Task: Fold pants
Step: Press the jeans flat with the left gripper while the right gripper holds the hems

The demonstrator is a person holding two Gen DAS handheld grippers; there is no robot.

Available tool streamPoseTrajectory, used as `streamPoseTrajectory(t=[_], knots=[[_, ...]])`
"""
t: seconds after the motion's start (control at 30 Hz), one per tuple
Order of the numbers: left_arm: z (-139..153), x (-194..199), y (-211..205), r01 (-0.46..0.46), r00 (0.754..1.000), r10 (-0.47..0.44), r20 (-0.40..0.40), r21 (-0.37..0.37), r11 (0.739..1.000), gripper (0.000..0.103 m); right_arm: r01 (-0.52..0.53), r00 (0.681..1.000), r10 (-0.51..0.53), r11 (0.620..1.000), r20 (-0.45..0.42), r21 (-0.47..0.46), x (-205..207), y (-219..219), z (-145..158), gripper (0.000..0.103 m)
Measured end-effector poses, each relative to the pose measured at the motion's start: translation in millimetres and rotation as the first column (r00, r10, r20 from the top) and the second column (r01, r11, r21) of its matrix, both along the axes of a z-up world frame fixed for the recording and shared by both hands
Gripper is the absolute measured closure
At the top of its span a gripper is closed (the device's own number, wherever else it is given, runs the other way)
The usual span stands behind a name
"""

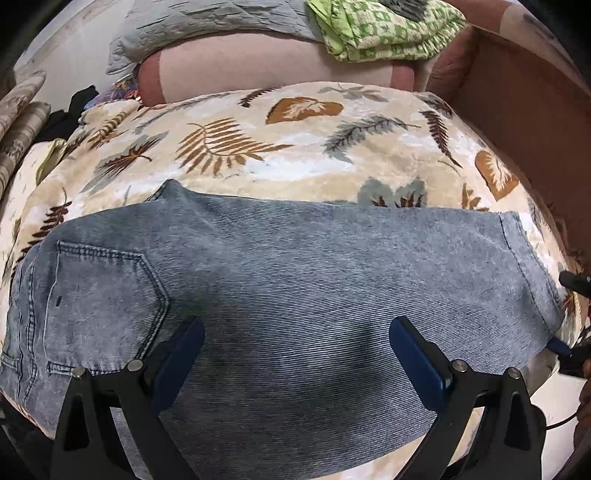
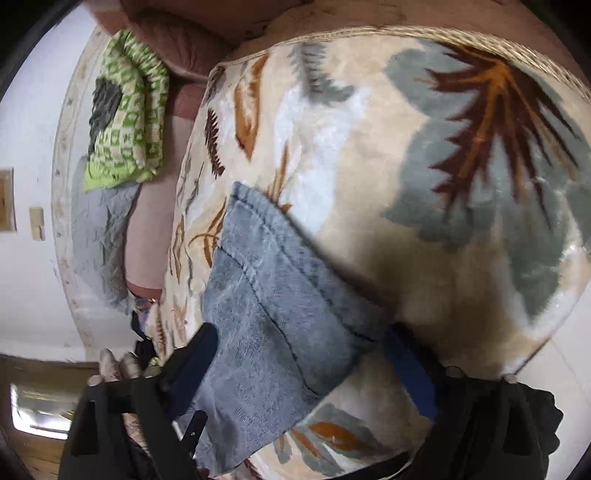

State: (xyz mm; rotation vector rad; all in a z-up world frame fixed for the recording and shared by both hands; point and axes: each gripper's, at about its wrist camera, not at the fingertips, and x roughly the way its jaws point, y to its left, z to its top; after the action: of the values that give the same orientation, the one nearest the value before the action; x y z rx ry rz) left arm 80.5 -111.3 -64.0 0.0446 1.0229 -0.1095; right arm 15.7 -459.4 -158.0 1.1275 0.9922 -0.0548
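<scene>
Denim, pale blue and stone-washed, made up the pants [image 1: 280, 280], which were laid flat across a cream plush blanket printed with brown and grey leaves [image 1: 236, 147], apparently already doubled leg over leg, the back pocket [image 1: 99, 295] toward the waist end. The step in hand was judged to be the crosswise fold, hem end to waist. For the next move, a firm pinch on the hem [image 2: 258, 236] and a lift toward the waist would be called for.

The left gripper [image 1: 295, 354] was held low over the middle of the denim, its blue-padded jaws spread wide, nothing between them. The right gripper [image 2: 295, 369] was set at the hem end, its jaws parted to either side of the cloth's edge, not yet pinched. A green patterned cloth [image 1: 384, 33] was seen well apart, beyond the blanket.
</scene>
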Motion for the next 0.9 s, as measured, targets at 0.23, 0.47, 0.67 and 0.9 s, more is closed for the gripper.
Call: streamPoseTrajectory(t=[0.23, 0.47, 0.67, 0.9], knots=[[-1.9, 2.2, -16.8, 0.022, 1.000, -0.022, -0.011, 0.008, 1.000, 0.002, -0.041, 0.999, 0.042, 0.996, 0.011, -0.079, -4.5, 0.9, 2.7, 0.026], [-36.0, 9.2, -56.5, 0.118, 0.991, -0.105, -0.077, 0.186, 0.975, 0.002, 0.023, 0.999, -0.024, 0.999, 0.035, 0.026, -14.3, -11.4, -5.1, 0.025], [2.5, 2.7, -49.2, 0.094, 0.995, -0.097, 0.017, 0.125, 0.988, 0.003, 0.069, 0.997, -0.071, 0.996, 0.021, 0.061, -23.8, -14.6, -2.8, 0.025], [-38.8, 9.3, -59.7, 0.141, 0.989, -0.131, -0.064, 0.185, 0.973, 0.000, 0.028, 1.000, -0.028, 1.000, -0.003, 0.008, -15.1, -11.9, -5.2, 0.030]])
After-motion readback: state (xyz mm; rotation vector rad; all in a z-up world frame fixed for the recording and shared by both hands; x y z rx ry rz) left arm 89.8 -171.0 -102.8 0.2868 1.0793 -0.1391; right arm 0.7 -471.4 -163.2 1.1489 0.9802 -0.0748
